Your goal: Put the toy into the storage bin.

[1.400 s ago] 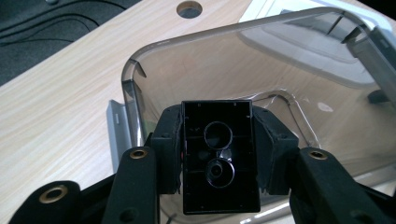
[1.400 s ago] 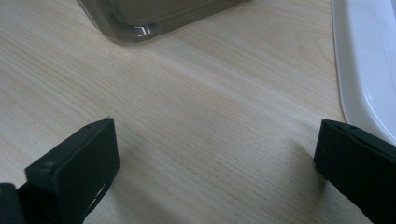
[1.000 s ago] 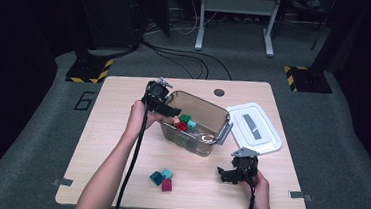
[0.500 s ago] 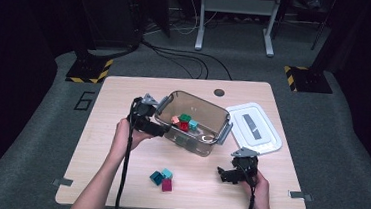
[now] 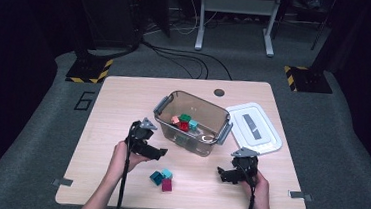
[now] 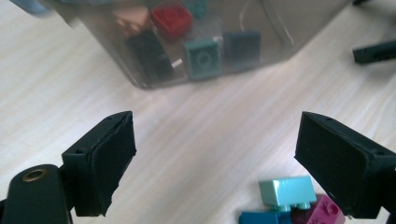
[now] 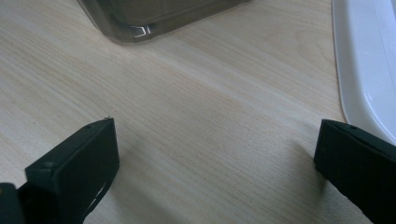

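My left gripper [image 5: 158, 153] hovers low over the table just left of the clear brownish bin [image 5: 165, 108], jaws pointing right. In the left gripper view it [image 6: 215, 140] is open; the jaws have just been opening, with nothing between them. Three loose bricks lie ahead: a light cyan brick [image 6: 286, 191], a blue brick [image 6: 259, 218] and a magenta brick [image 6: 327, 212]. The same cluster shows in the high view as cyan [image 5: 167, 173], teal-blue [image 5: 156, 177] and magenta [image 5: 167, 185]. My right gripper [image 5: 224, 175] rests near the front right, open [image 7: 215, 135] over bare wood.
The bin [image 6: 116, 60] holds several coloured bricks, among them a red one [image 6: 172, 18] and a teal one [image 6: 201, 58]. A white lid [image 5: 254, 127] lies right of the bin, its edge [image 7: 369, 56] close to my right gripper. The table's front edge is near both hands.
My left gripper has come down from over the bin's left rim to the table in front of and left of the bin. The right gripper has kept still.
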Demonstrator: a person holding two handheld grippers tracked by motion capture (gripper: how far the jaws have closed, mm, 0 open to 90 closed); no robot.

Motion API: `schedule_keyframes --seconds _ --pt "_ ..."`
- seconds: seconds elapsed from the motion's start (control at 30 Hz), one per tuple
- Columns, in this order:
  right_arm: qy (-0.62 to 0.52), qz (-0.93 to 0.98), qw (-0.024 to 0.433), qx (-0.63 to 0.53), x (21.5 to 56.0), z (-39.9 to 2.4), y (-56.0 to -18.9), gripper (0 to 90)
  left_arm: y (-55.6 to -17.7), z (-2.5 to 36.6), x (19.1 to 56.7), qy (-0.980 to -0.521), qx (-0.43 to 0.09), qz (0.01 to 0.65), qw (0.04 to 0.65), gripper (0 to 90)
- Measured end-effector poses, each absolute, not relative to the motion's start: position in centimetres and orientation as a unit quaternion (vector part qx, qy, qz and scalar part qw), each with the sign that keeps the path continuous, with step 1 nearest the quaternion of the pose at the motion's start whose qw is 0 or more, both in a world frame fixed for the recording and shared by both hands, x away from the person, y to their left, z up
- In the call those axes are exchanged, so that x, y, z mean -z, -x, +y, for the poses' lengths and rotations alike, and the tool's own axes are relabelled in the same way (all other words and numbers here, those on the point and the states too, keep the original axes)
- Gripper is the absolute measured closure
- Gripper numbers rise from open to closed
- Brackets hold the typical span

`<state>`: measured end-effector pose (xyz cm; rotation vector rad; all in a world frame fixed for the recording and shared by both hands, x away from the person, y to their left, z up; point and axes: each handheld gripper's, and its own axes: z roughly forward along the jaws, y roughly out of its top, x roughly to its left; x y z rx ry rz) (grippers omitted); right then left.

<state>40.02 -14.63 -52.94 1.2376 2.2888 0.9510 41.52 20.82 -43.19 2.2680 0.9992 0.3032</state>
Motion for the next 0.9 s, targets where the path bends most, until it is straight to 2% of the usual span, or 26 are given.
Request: schedule_keyframes --seconds 0.37,0.63,0.9 --pt "-0.440 0.812 0.185 -0.337 52.9 -14.6 -40.0 0.0 -39.6 18.6 46.4 -0.878 -0.071 0.364 0.302 11.8" --pt "-0.439 0.812 0.185 -0.337 52.9 -14.6 -40.0 0.0 -38.9 17.7 47.8 -0.888 -0.050 0.356 0.288 16.9" --pt "-0.439 0.812 0.185 -0.337 52.9 -14.6 -40.0 0.0 -38.7 17.6 48.5 -0.894 -0.038 0.348 0.280 39.0"
